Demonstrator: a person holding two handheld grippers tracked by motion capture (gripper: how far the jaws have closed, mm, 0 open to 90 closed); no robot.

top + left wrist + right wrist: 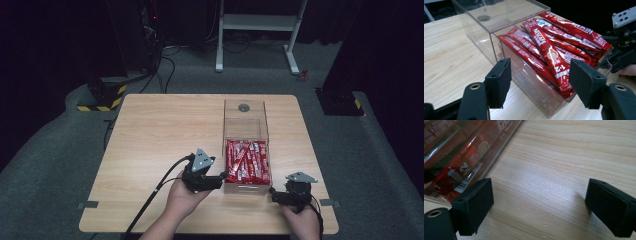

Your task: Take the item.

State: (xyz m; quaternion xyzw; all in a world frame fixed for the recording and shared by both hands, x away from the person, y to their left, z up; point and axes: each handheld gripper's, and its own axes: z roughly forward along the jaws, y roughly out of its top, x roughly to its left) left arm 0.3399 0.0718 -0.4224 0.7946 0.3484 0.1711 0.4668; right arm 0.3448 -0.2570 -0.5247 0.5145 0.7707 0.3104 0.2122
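A clear plastic box stands right of the table's middle. Its near half holds several red Nescafe sticks, piled above the rim. Its far half lies under a clear cover with a round grey spot. My left gripper is at the box's near left corner, and its jaws stand open, facing the sticks, with nothing between them. My right gripper rests low at the box's near right corner, open over bare wood, with the sticks at its left. It also appears beyond the box.
The wooden table has wide bare room left of the box. On the floor behind stand a white desk frame, a black-and-yellow striped base and a black base. Cables trail from both grippers.
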